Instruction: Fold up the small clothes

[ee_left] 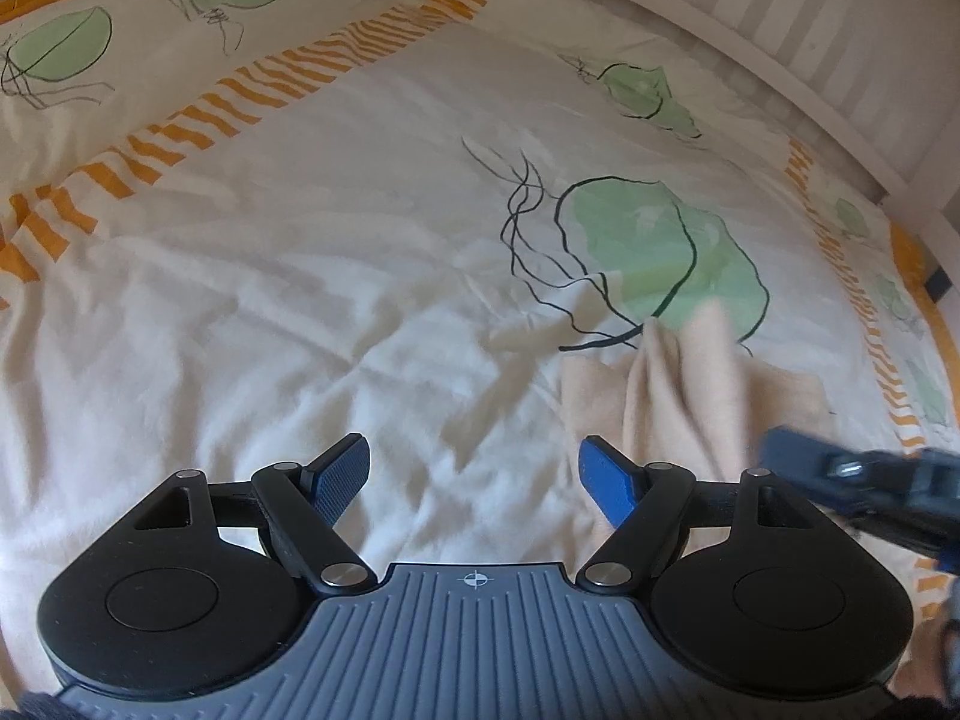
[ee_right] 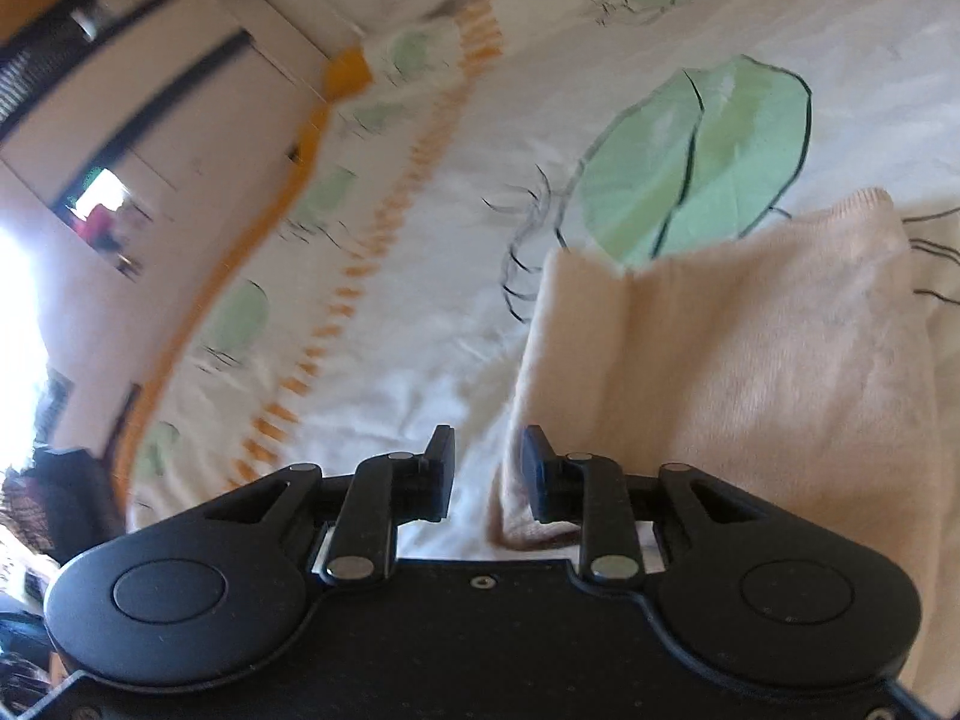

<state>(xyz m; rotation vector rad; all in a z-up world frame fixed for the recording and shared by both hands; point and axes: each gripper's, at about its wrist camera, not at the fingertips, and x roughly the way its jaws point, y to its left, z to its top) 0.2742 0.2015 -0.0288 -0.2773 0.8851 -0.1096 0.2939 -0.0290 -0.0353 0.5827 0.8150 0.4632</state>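
A small peach knit garment (ee_left: 678, 396) lies bunched on the bedspread, with a raised fold running up its middle. My left gripper (ee_left: 474, 474) hovers just left of it, open wide, with only bedspread between its blue pads. My right gripper (ee_right: 489, 474) sits at the garment's (ee_right: 720, 360) near left edge. Its jaws stand apart; the cloth's edge lies in the gap beside the right finger (ee_right: 540, 474), and the pads do not press on it. In the left wrist view the right gripper (ee_left: 798, 459) comes in blurred from the right, over the garment.
The white bedspread (ee_left: 300, 270) has green leaf prints and an orange striped border (ee_left: 252, 90). A white slatted bed frame (ee_left: 810, 18) runs along the far side. In the right wrist view the bed's edge (ee_right: 198, 312) drops off at left, with a wall and dark furniture (ee_right: 72, 498) beyond.
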